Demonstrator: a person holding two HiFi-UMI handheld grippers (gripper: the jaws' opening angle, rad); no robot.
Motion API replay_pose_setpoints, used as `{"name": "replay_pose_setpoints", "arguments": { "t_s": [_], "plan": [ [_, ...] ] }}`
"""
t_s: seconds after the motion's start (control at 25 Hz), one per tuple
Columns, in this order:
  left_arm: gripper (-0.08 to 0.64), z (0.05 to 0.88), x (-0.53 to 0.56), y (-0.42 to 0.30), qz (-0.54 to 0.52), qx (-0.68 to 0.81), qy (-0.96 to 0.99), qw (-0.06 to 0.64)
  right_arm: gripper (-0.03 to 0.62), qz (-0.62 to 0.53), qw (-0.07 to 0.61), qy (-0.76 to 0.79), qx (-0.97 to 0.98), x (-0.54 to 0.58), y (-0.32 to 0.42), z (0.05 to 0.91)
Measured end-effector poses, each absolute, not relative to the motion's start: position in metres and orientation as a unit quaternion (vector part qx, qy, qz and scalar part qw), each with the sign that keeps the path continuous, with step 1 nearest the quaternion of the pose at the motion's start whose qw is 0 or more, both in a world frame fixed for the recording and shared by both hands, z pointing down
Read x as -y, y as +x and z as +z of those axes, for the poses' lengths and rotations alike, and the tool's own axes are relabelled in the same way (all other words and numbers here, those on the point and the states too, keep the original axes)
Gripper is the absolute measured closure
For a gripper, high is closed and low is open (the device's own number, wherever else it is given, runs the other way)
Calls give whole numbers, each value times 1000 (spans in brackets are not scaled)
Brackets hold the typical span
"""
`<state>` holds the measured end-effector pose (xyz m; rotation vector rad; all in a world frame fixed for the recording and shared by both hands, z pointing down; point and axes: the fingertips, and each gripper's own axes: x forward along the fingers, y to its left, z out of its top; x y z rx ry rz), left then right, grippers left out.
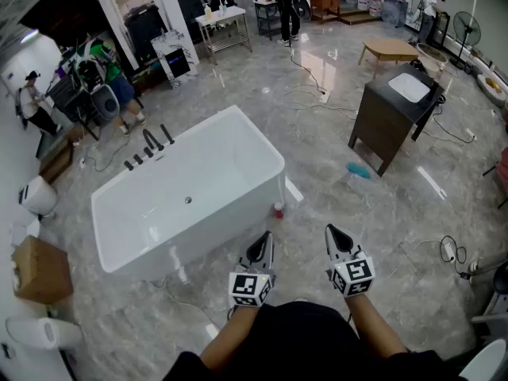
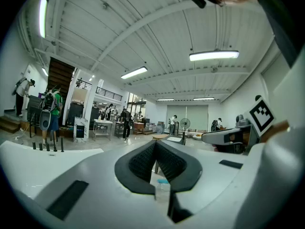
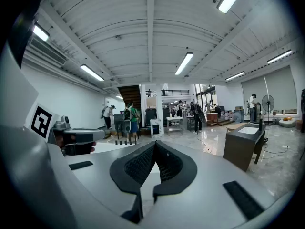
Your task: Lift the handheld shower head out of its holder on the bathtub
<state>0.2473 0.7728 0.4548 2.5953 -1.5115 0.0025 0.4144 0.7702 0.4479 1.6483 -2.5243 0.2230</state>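
The handheld shower head sits in its holder among the row of black fittings on the far left rim of the white bathtub. From the head view we take it to be the slim tilted rod at the right end of that row, beside the taller spout; it is too small for us to be sure.

We hold both grippers on the near side of the bathtub, well apart from those fittings. Our left gripper points toward the bathtub's near right corner, its jaws clenched together with nothing between them. Our right gripper is just right of that corner over the marble floor, its jaws likewise pressed tip to tip and empty.

A small reddish container stands on the floor against the bathtub's near right corner. To the right of the bathtub stands a dark vanity cabinet with a white basin, and a teal object lies between it and the bathtub. A cardboard box and a white toilet are to the bathtub's left. Beyond the bathtub's fittings, a person in a green top stands with equipment.
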Motion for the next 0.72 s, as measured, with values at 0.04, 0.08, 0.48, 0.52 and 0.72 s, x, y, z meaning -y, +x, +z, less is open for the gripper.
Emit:
{"name": "replay_pose_setpoints", "arguments": {
  "t_s": [0.04, 0.08, 0.48, 0.52, 0.72],
  "plan": [
    [560, 454, -772, 248, 0, 502, 862, 69, 595, 74, 60, 546, 832, -771, 416, 449],
    [560, 454, -771, 248, -1, 503, 862, 69, 595, 74, 60, 547, 831, -771, 418, 449],
    [558, 452, -760, 254, -2, 492, 868, 75, 594, 77, 31, 550, 831, -769, 429, 442],
    [558, 452, -760, 255, -2, 491, 868, 75, 594, 78, 26, 549, 832, -771, 430, 442],
    [558, 454, -766, 259, 6, 483, 874, 61, 592, 76, 21, 543, 836, -774, 439, 444]
  ]
}}
